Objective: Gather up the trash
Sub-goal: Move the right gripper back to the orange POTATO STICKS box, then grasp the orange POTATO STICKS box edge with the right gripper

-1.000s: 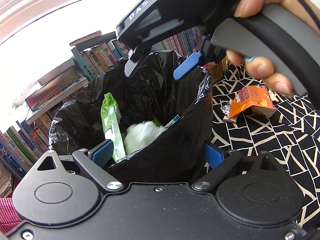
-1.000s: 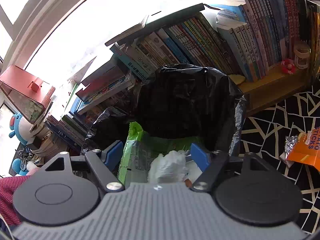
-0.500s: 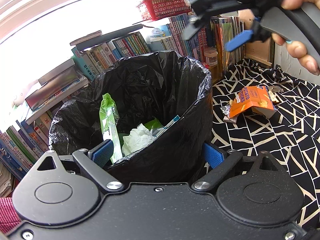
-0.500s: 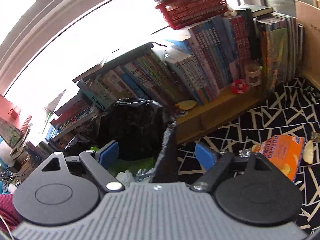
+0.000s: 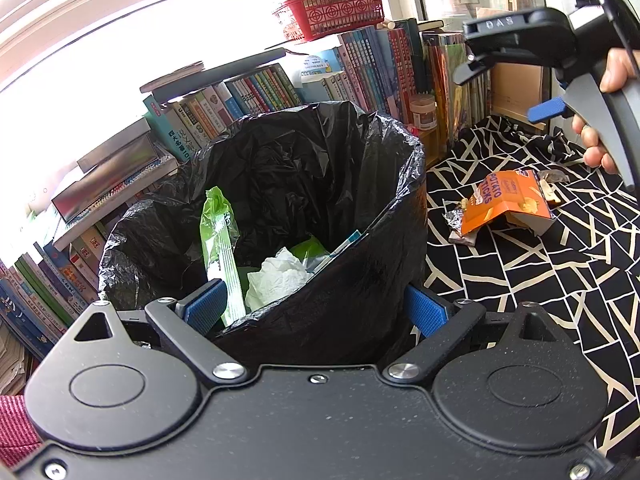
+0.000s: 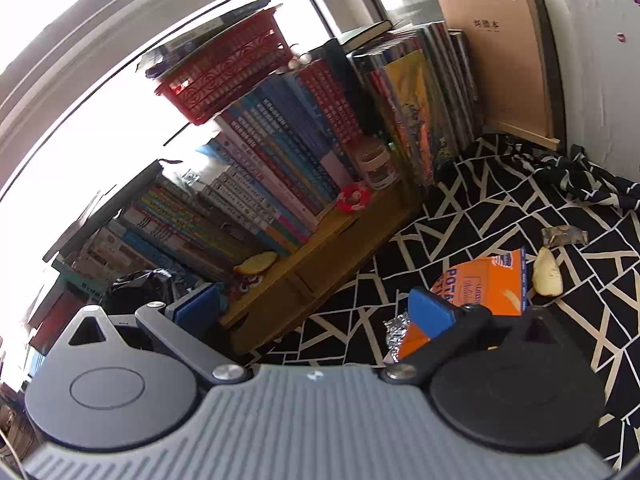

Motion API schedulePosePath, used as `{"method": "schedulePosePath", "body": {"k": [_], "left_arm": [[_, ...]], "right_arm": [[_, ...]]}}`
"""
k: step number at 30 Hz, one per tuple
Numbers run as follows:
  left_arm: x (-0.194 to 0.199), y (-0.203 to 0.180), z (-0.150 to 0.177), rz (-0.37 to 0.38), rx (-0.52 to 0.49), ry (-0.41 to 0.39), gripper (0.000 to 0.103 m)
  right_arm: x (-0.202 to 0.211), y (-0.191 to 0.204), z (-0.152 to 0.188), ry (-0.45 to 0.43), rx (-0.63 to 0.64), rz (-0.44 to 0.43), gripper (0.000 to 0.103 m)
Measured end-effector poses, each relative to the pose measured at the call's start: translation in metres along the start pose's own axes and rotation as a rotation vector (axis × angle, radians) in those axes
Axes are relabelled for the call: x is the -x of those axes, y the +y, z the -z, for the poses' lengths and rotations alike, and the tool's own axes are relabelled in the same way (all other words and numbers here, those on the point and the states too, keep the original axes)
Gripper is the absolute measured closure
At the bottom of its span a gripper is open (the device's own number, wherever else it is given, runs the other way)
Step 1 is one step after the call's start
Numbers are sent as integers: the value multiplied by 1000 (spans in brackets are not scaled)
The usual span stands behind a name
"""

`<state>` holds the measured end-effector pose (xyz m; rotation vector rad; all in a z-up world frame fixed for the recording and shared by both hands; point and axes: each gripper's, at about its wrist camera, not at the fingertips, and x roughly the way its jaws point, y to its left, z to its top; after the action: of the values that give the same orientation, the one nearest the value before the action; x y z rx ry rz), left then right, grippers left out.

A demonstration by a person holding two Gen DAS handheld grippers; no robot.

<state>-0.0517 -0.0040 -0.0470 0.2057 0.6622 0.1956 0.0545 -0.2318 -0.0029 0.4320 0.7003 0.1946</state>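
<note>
A black-lined trash bin (image 5: 352, 184) fills the left wrist view, holding a green wrapper (image 5: 219, 232) and a crumpled white tissue (image 5: 280, 276). My left gripper (image 5: 314, 310) is open and straddles the bin's near rim, one pad inside and one outside. An orange potato-sticks box (image 5: 508, 200) (image 6: 488, 284) lies on the patterned cloth beside a foil scrap (image 5: 456, 220) (image 6: 396, 332). A pale fruit piece (image 6: 548, 272) and a clear wrapper (image 6: 564, 236) lie past the box. My right gripper (image 6: 316, 308) (image 5: 504, 94), held by a hand, is open and empty in the air, up and right of the bin.
Rows of upright books (image 6: 288, 168) stand on a low wooden shelf (image 6: 320, 264) behind the bin, with a red basket (image 6: 224, 76) on top. A small jar (image 6: 378, 168) and a red toy (image 6: 354, 198) sit on the shelf. A board (image 6: 504, 60) leans against the wall.
My right gripper has left the space over the bin and swung up and right towards the orange box. The white tissue has settled inside the bin. The left gripper has stayed put.
</note>
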Motion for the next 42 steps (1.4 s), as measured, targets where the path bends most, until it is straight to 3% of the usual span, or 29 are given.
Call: {"method": "schedulePosePath", "body": {"k": [8,19,33,42], "left_arm": [[0,0,0,1,0,0,9],[0,0,0,0,0,0,9],[-1,0,1,1,1,-2,9],[-1,0,1,-2,-2,-2,9]], "right_arm": [[-12,-25,2,-51,-38,95,0],[-31,-42,8,-63,-11,146,0],[-79,-68,22,159,1,231,0],[-111,-73,39,202,175,363,0]]}}
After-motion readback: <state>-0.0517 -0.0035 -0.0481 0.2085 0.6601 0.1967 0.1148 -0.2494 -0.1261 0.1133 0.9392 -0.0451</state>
